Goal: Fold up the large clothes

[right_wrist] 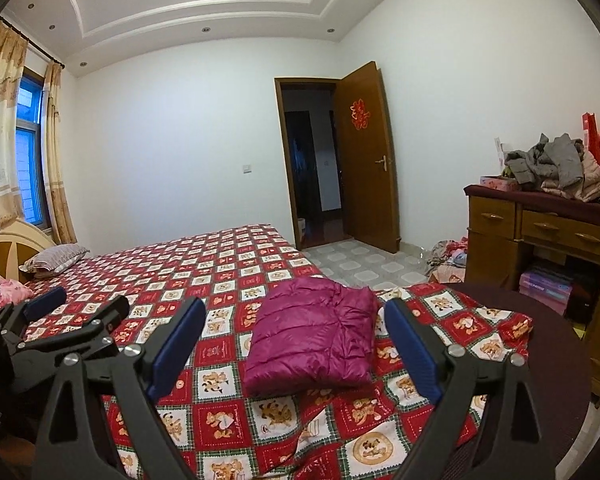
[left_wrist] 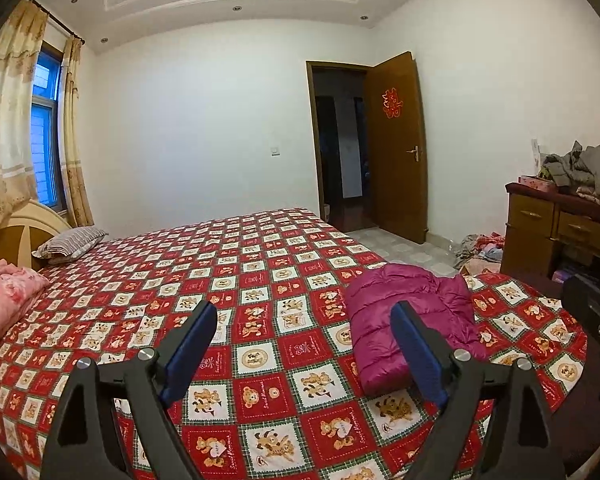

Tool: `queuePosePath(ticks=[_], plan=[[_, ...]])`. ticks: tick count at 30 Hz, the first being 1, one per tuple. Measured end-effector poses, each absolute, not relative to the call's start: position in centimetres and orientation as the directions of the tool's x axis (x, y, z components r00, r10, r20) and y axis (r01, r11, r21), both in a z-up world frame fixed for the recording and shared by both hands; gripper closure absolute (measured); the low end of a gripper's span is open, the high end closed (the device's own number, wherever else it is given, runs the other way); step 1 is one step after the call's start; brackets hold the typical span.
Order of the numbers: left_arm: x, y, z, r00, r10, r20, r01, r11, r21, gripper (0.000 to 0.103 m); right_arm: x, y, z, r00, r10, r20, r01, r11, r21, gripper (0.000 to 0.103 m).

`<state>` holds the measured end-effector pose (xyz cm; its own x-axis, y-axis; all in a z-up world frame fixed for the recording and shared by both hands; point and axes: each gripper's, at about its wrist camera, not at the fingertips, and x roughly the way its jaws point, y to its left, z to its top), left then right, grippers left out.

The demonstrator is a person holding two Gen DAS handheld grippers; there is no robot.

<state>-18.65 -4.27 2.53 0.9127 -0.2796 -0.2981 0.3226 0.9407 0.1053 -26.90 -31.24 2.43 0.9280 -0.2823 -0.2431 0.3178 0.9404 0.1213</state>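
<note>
A magenta puffer jacket lies folded into a thick bundle on the red bear-print bed cover, near the bed's right corner. My right gripper hovers in front of it, open, with nothing touching its blue pads. In the left wrist view the jacket sits to the right, partly behind the right finger. My left gripper is open over bare cover and holds nothing. It also shows at the left of the right wrist view as the left gripper. Part of the right gripper shows at the right edge.
A folded pink garment and a striped pillow lie near the headboard. A wooden dresser at the right carries a heap of grey clothes. More clothes lie on the floor. A dark round surface borders the bed corner.
</note>
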Motion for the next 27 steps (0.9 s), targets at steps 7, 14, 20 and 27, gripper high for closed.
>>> queuePosePath(ticks=[7, 14, 20, 27], plan=[[-18.58, -4.23, 2.53, 0.912, -0.280, -0.299, 0.324, 0.940, 0.106, 0.014, -26.88, -31.36, 2.44, 0.927, -0.285, -0.244, 0.320, 0.940, 0.120, 0.010], [-18.64, -4.14, 2.66, 0.915, -0.279, -0.290, 0.320, 0.941, 0.105, 0.014, -26.91, -31.45, 2.49, 0.927, -0.284, -0.244, 0.320, 0.939, 0.122, 0.010], [-18.74, -4.25, 2.73, 0.917, -0.277, -0.287, 0.318, 0.942, 0.107, 0.014, -26.94, -31.48, 2.51, 0.928, -0.285, -0.242, 0.320, 0.939, 0.123, 0.010], [-18.96, -4.21, 2.98, 0.921, -0.276, -0.273, 0.314, 0.943, 0.106, 0.013, -26.96, -31.67, 2.45, 0.927, -0.287, -0.240, 0.322, 0.939, 0.123, 0.010]])
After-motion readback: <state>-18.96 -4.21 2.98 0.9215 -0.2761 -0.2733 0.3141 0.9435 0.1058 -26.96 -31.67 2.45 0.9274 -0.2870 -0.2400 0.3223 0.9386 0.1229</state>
